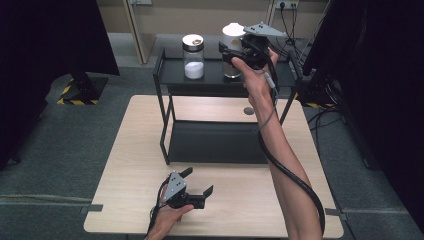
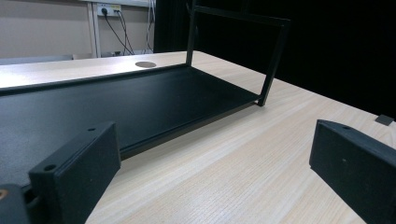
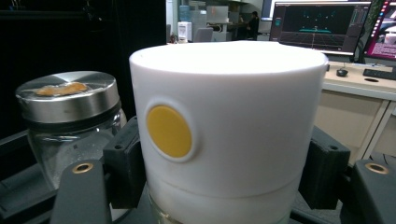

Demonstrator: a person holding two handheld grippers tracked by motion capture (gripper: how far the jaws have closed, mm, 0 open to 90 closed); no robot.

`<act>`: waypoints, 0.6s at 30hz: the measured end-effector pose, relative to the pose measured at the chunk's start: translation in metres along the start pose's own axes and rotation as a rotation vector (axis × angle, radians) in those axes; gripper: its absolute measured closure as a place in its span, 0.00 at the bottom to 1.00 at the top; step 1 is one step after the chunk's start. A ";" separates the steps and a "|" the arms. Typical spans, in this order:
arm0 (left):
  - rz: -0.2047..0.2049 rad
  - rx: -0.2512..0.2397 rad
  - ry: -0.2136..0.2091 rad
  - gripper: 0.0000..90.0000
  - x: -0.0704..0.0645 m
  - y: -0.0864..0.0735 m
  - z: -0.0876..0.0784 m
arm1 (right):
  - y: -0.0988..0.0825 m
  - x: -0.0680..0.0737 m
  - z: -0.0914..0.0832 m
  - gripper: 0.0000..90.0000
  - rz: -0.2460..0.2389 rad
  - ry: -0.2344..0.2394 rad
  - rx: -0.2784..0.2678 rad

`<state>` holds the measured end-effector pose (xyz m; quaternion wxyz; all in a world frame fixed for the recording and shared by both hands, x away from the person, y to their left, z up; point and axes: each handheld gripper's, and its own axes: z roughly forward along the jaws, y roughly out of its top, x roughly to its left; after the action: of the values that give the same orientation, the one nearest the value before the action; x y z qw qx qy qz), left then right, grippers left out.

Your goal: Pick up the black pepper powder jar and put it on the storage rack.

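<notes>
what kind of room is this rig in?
Probably a lab or office test space: black curtains flank a light wooden table, monitors with plots sit on a desk behind, and cables run to wall sockets.

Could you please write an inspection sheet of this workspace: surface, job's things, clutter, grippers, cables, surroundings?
Surface: light wooden table, bare wood around the rack.
Job's things: white-lidded jar with a yellow round button on the top shelf of the black metal two-level rack; glass jar with a steel lid and white powder beside it.
Clutter: nothing seen.
Grippers: right gripper shut on the white-lidded jar; left gripper open, low over the table, holding nothing.
Cables: thick black cable along the right forearm; wall-socket leads behind the rack.
Surroundings: grey floor, black curtains, computer monitors.
</notes>
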<state>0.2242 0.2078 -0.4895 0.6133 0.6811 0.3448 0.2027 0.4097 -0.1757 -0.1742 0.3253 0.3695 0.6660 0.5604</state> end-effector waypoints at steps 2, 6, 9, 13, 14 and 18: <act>-0.001 0.000 0.001 0.01 0.000 0.000 0.000 | -0.002 -0.001 0.002 0.34 0.005 -0.004 -0.002; -0.001 0.000 -0.001 0.01 0.000 0.000 0.000 | -0.005 -0.001 0.005 0.34 0.002 -0.007 -0.003; 0.001 0.004 -0.002 0.01 0.000 0.000 0.000 | -0.006 -0.002 0.005 0.34 0.012 -0.007 -0.006; 0.002 0.001 -0.004 0.01 -0.001 0.000 0.000 | -0.006 -0.004 0.004 0.33 0.022 -0.002 -0.003; 0.003 0.002 -0.004 0.01 -0.001 0.000 0.000 | -0.005 -0.004 0.003 0.33 0.022 -0.004 -0.001; 0.003 0.004 -0.005 0.01 -0.002 0.000 0.000 | 0.000 -0.005 0.000 0.10 0.045 -0.015 0.018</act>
<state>0.2232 0.2063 -0.4897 0.6123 0.6835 0.3426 0.2012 0.4123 -0.1793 -0.1743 0.3145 0.3915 0.6601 0.5586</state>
